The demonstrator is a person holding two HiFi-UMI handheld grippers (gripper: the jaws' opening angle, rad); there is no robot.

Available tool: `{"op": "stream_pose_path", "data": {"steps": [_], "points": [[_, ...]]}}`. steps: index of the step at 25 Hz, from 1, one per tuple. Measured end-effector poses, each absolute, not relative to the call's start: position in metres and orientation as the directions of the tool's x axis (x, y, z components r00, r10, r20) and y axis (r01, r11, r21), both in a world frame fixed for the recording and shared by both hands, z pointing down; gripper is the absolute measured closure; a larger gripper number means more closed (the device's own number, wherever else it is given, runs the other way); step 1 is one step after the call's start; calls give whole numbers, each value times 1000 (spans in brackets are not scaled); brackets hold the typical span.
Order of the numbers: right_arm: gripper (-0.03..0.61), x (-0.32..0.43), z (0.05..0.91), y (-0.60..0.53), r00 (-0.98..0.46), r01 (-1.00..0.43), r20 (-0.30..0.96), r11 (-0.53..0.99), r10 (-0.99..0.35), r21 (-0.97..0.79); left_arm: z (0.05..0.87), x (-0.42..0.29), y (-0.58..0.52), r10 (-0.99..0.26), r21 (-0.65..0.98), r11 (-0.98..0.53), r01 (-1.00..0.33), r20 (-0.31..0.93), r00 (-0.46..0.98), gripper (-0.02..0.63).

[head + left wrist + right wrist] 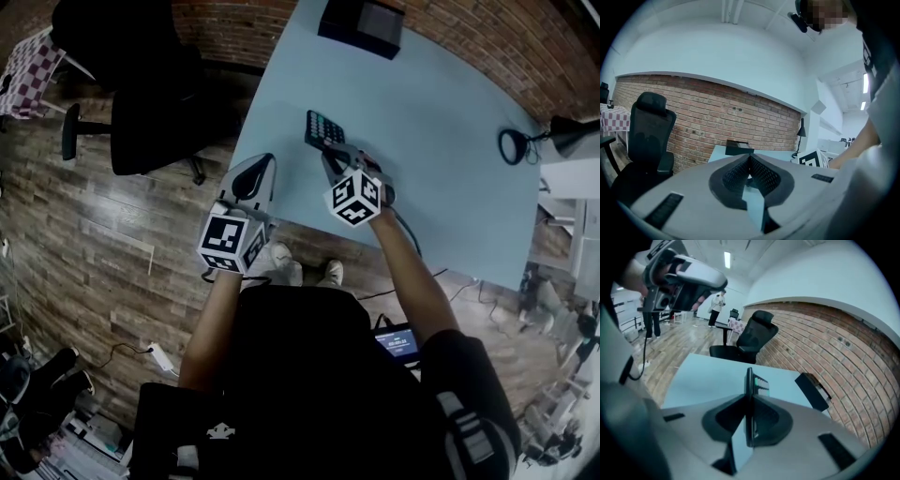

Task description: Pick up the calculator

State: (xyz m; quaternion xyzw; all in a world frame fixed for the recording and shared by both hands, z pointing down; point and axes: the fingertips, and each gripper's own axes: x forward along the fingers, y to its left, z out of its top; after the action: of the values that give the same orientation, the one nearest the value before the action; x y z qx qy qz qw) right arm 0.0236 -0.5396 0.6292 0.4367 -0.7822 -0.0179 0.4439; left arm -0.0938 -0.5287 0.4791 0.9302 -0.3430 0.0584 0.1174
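Observation:
The dark calculator (323, 131) is in my right gripper (335, 157), above the near part of the pale blue table (431, 112). In the right gripper view the calculator (750, 380) stands edge-on between the pads, its keys facing right, and the right gripper (749, 401) is shut on it. My left gripper (255, 174) hovers at the table's near left edge, apart from the calculator. In its own view the left gripper (750, 159) has its tips together with nothing between them.
A black box (362, 24) sits at the table's far edge. A black desk lamp (518, 146) stands at the table's right side. A black office chair (141, 94) stands on the wooden floor to the left, with a brick wall (234, 28) behind.

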Motion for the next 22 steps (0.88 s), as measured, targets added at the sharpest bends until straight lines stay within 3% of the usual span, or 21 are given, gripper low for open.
{"op": "stream_pose_path", "data": {"steps": [22], "points": [[529,19,497,-522,-401,-877,346,464,-848,121,449,-92,-515,-691,147,-697,-702,123,712,611]]}}
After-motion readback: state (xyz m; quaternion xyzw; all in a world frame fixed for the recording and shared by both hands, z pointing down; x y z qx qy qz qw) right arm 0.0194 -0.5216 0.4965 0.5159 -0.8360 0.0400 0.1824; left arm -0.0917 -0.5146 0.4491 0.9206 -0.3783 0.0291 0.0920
